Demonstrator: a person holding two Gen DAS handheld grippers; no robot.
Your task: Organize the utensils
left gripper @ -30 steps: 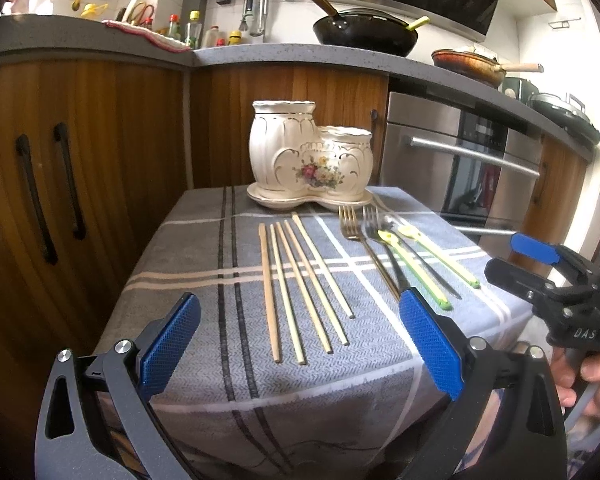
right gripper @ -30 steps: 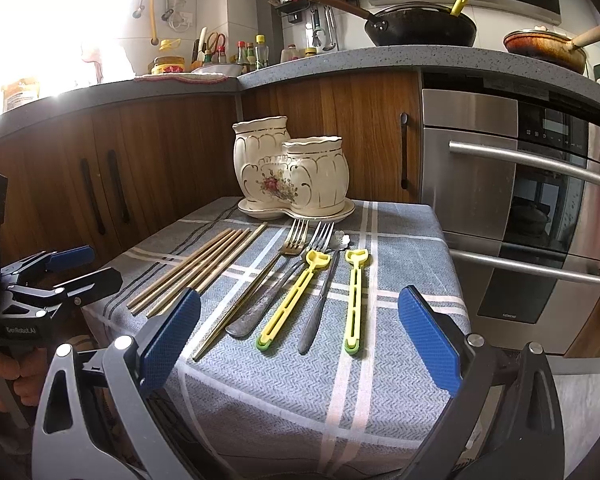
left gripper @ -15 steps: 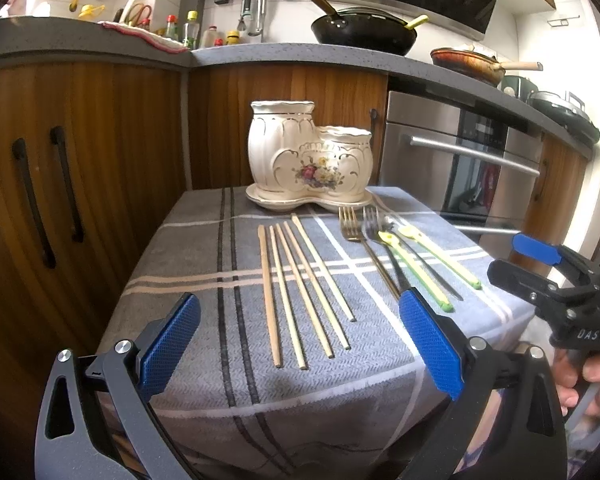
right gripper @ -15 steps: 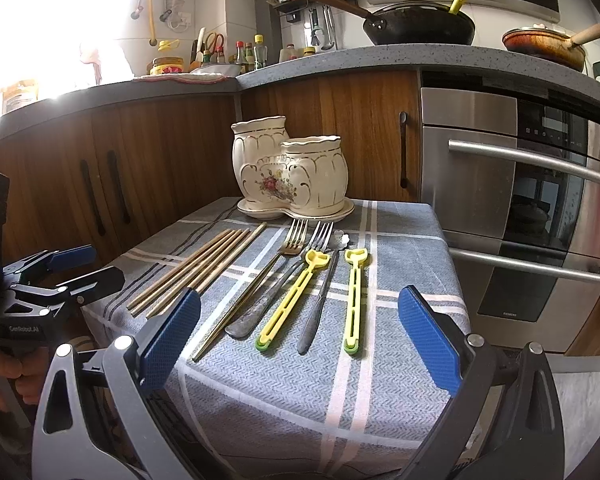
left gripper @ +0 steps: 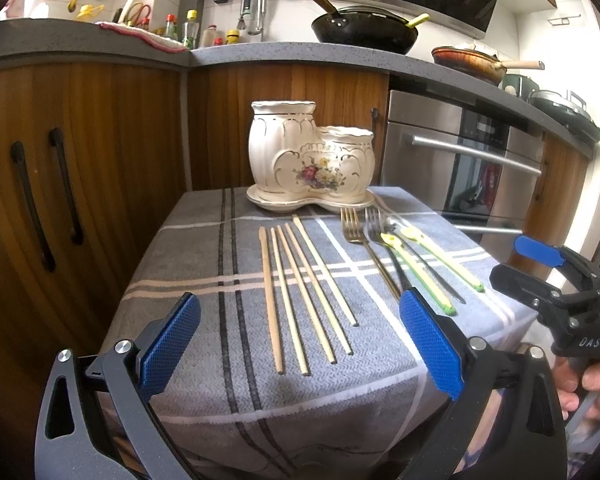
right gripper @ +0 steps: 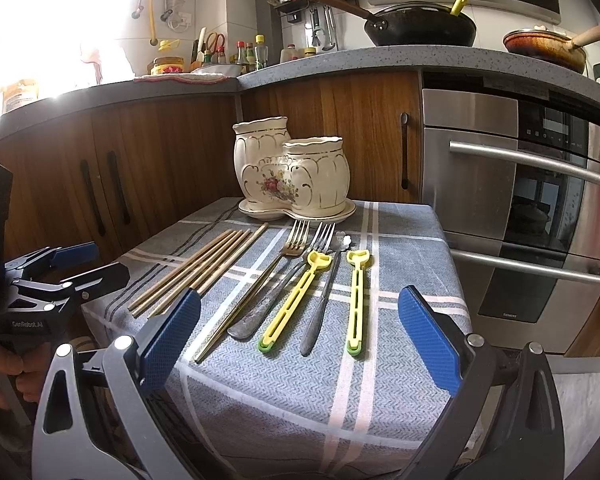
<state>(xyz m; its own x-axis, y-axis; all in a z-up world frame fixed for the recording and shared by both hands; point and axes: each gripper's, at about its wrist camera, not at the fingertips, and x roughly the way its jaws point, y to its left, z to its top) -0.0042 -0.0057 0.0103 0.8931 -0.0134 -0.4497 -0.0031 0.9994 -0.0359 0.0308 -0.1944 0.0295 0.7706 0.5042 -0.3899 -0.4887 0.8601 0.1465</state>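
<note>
We hold left gripper (left gripper: 300, 344) spread | right gripper (right gripper: 300, 336) spread (both empty) | chopsticks (left gripper: 304, 292) ahead of left, long axes along its fingers, left nearer

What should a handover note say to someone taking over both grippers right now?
Left gripper: open, empty, held short of the table's near edge in front of the chopsticks.
Right gripper: open, empty, facing the forks and the yellow-handled utensils.
Ceramic holder: at the far end of the cloth-covered table; nothing sticks out of its two pots.
Done: nothing stowed.
Left: every utensil lies flat on the cloth and needs moving into the holder.
</note>
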